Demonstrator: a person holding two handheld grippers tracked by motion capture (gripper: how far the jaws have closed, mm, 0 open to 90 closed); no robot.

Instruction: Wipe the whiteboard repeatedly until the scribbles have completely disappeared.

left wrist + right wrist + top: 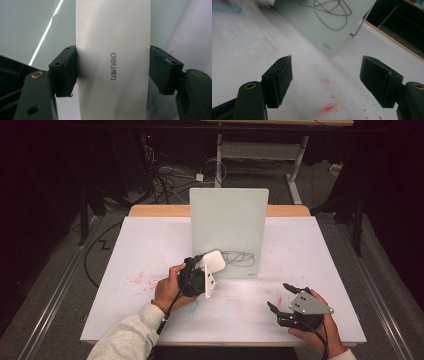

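**Left gripper clamped on eraser at board; right gripper wide and idle**

In the high view, your left gripper (209, 268) sits just left of centre, pressed up to the lower left part of the upright glass board (229, 220). Its jaws are closed on a white eraser (213, 260), which lies against the board face just left of the black scribble (239, 258). The left gripper view confirms the hold: both pads bear on the long sides of the eraser (113, 60), which runs up the middle of the frame with its grey brand lettering facing the camera. The board's pale surface stands behind it, at upper left.

Your right gripper (281, 296) rests at the lower right of the high view, low over the white table cover (145, 245), well apart from the board. Its jaws stand wide with nothing between them. The right gripper view shows the gap between the jaws (325, 82) over bare cover, with red stains (327, 108) at the lower centre of the frame. The board's lower corner and the scribble (332, 12) sit at the top centre. A blue smear (227, 7) marks the upper left corner.

Further red specks (137, 281) lie at centre left of the high view.
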